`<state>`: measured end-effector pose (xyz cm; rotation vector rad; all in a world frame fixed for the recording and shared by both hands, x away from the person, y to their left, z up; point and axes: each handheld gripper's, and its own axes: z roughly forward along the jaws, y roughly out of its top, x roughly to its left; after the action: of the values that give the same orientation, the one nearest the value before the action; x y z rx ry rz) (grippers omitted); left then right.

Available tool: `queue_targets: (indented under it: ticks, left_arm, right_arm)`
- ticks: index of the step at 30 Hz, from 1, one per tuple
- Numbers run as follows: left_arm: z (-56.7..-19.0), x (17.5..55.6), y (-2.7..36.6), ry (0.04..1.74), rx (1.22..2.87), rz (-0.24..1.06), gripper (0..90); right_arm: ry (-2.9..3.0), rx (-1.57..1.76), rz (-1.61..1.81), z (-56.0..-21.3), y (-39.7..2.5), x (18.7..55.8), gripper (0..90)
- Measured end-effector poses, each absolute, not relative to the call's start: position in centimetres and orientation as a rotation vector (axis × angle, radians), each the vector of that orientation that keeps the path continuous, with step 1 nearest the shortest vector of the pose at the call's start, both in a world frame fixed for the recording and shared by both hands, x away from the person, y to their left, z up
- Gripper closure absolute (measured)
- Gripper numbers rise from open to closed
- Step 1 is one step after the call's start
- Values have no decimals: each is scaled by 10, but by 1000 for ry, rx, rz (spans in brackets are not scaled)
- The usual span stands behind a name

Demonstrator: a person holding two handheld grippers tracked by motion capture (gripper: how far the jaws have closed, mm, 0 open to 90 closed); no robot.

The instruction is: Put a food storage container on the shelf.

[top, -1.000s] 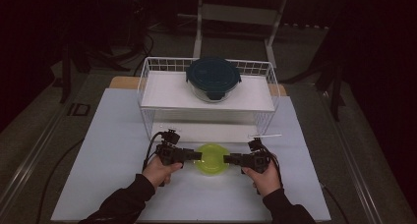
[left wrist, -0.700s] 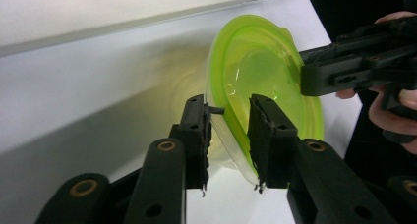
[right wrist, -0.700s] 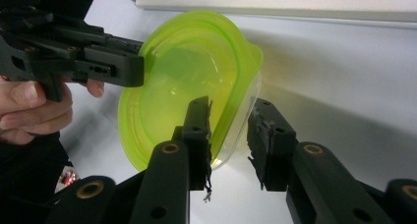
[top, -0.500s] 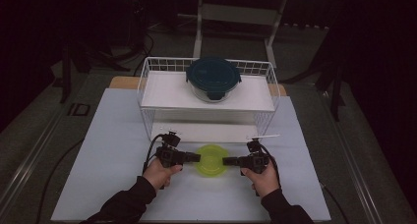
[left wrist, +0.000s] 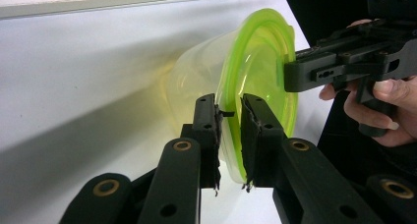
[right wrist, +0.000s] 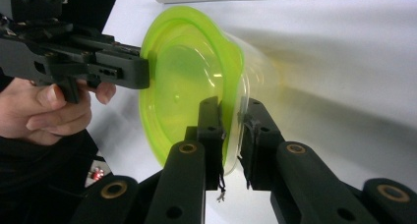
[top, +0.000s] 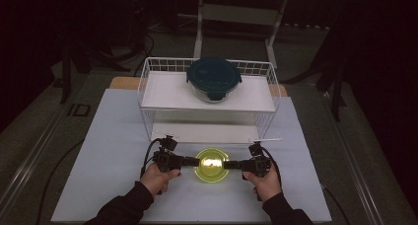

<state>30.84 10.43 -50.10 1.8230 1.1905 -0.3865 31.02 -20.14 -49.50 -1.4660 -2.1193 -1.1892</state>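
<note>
A clear plastic container with a lime-green lid [top: 212, 166] is in front of the wire rack, between my two grippers. My left gripper [top: 195, 162] is shut on the lid's left rim; in the left gripper view its jaws pinch the green edge [left wrist: 231, 117]. My right gripper [top: 227, 164] is shut on the opposite rim, with the edge [right wrist: 231, 121] between its jaws. Each gripper view also shows the other gripper [left wrist: 300, 72] [right wrist: 133, 71] clamped across the lid. Whether the container rests on the table or hangs just above it is unclear.
A white wire rack [top: 148, 87] stands at the back of the white table [top: 108, 151], with a glass container under a dark teal lid [top: 213, 78] on its upper shelf. The rack's lower shelf [top: 207, 132] lies just beyond the grippers. The surroundings are dark.
Both grippers and the green-lidded container between them have shifted slightly toward the person. The grip on both rims is unchanged.
</note>
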Motion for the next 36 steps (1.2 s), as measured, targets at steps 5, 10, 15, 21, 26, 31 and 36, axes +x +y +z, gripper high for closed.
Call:
queue_targets:
  ticks: [5,10,15,21,26,31,36]
  left_arm:
    - [-498,308,107,1185,1819,-388,801]
    - [-490,306,111,1163,1820,-386,804]
    - [-478,303,115,1150,1807,-380,805]
    - [-457,300,118,1127,1797,-360,805]
    - [-442,298,120,1094,1786,-347,805]
    - [-431,298,122,1086,1775,-348,805]
    - [-412,298,123,1073,1766,-323,805]
  right_arm:
    - [-2167,-1445,-1185,-490,-198,306,813]
    - [-2168,-1422,-1203,-485,-197,305,813]
    - [-2177,-1398,-1226,-473,-196,303,813]
    - [-2195,-1372,-1267,-452,-195,301,813]
    - [-2216,-1349,-1291,-436,-195,299,813]
    - [-2241,-1333,-1307,-419,-194,299,814]
    - [-2240,-1320,-1336,-404,-194,300,814]
